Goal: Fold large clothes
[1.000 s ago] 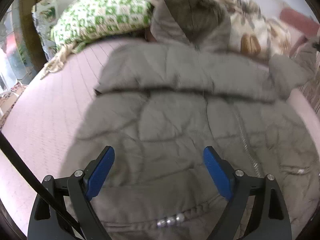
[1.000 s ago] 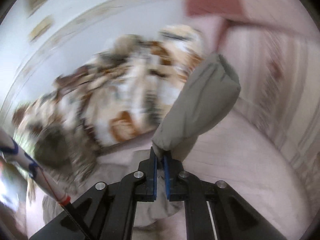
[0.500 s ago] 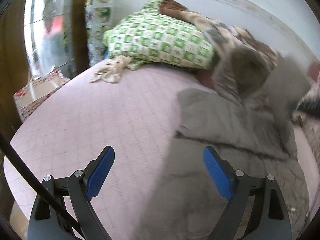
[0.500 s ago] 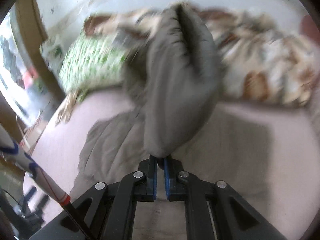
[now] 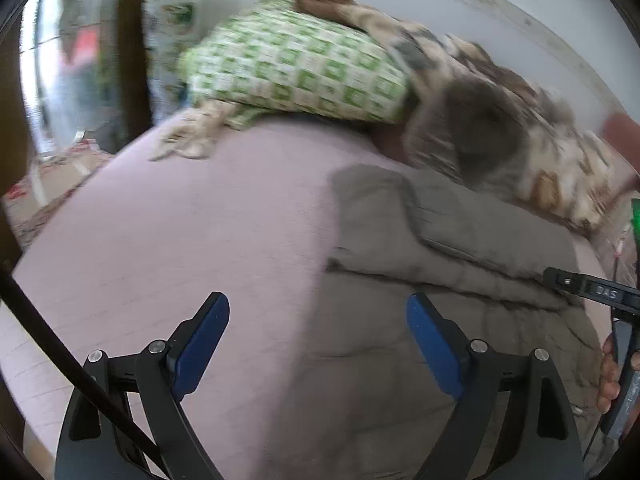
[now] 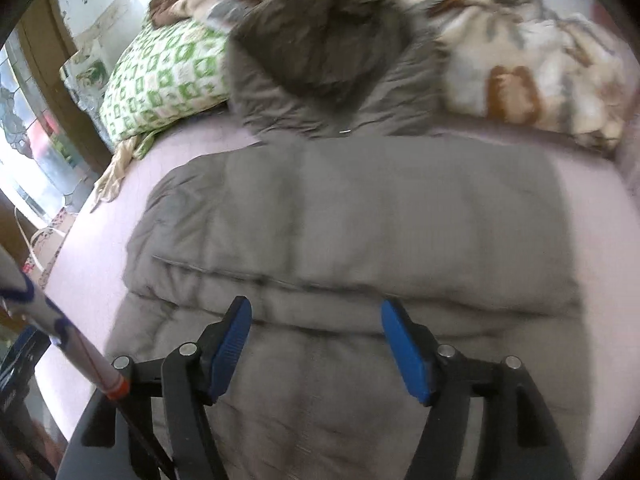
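**A:** Right wrist view: the right gripper (image 6: 316, 346) was clamped on the sleeve a second ago, swinging it across. Now its jaws have just been opening and nothing's between them. The sleeve is dropped flat across the chest of the grey puffer jacket (image 6: 360, 216), which lies spread on the pink bed (image 6: 592, 200), hood up by the green checked pillow (image 6: 160, 76)

**B:** And the left gripper (image 5: 318, 344)?

**A:** Jaws wide apart, empty, hovering over the jacket's edge and bare mattress. I'd say that sleeve fold is done, so the body fold probably comes next
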